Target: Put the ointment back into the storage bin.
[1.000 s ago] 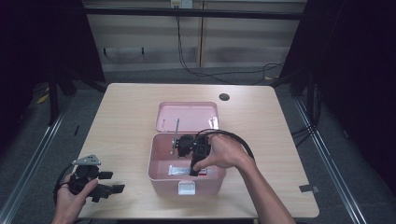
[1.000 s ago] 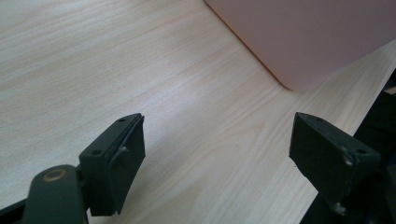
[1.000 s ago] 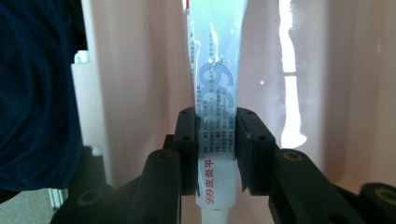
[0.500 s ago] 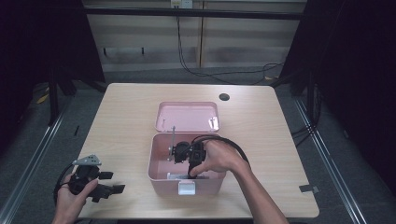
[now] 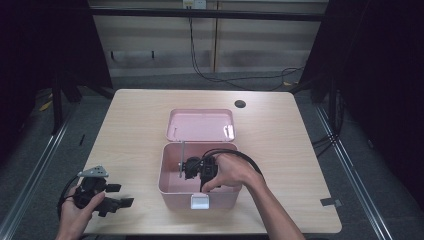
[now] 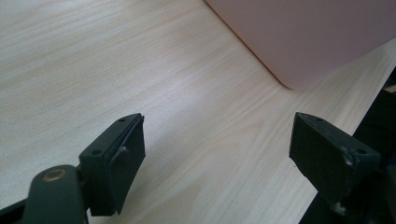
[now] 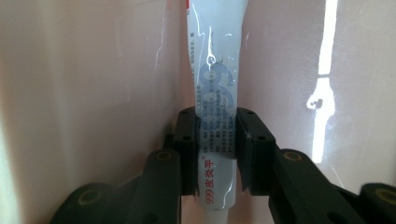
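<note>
Lowered into box [image 5: 172, 187], right gripper [image 7: 217, 140] clamps tube [image 7: 215, 79].

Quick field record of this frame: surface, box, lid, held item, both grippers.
surface: wooden table
box: pink, open, near front edge
lid: flat on the table behind the box
held item: white tube with blue print, inside the box
right gripper: in the box, shut on the tube
left gripper: open, nothing between jaws, over the table left of the box
</note>
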A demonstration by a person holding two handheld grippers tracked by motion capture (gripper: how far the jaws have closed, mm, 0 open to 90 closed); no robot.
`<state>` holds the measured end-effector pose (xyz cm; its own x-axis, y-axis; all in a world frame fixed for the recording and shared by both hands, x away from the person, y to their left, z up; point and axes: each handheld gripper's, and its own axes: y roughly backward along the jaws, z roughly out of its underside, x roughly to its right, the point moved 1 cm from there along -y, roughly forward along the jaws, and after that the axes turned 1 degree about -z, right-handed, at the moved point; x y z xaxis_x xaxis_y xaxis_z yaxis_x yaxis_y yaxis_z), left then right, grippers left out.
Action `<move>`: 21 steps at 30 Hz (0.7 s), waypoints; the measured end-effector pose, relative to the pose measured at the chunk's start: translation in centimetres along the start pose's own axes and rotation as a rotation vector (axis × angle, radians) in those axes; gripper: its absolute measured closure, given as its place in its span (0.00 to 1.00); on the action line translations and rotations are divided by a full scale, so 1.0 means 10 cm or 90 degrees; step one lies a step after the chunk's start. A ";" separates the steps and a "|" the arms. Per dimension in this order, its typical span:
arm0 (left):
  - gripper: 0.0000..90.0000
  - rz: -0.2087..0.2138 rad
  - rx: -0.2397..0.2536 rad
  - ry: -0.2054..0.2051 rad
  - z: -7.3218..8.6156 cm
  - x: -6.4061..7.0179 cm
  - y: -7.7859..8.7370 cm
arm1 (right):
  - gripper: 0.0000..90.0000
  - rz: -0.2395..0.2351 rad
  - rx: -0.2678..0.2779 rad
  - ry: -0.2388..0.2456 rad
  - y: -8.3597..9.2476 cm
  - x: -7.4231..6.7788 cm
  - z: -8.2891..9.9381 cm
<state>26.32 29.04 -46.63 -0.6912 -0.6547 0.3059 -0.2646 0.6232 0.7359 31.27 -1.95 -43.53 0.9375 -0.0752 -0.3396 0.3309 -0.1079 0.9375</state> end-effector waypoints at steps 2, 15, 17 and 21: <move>0.20 0.000 0.000 0.000 0.00 0.00 0.00 | 0.80 -0.003 0.004 -0.003 0.00 0.00 0.01; 0.20 -0.001 -0.001 0.000 0.00 0.00 0.00 | 0.80 0.005 -0.022 -0.015 -0.09 0.09 -0.01; 0.20 -0.001 -0.001 0.000 0.00 0.00 0.00 | 0.80 0.011 -0.028 -0.015 -0.09 0.10 -0.01; 0.20 -0.001 -0.003 -0.003 0.00 0.00 0.00 | 0.80 0.012 -0.040 -0.018 -0.10 0.10 -0.02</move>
<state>26.35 29.05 -46.64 -0.6934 -0.6543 0.3018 -0.2629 0.6197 0.7395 31.87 -1.68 -44.81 0.9406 -0.1055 -0.3226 0.3197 -0.0434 0.9465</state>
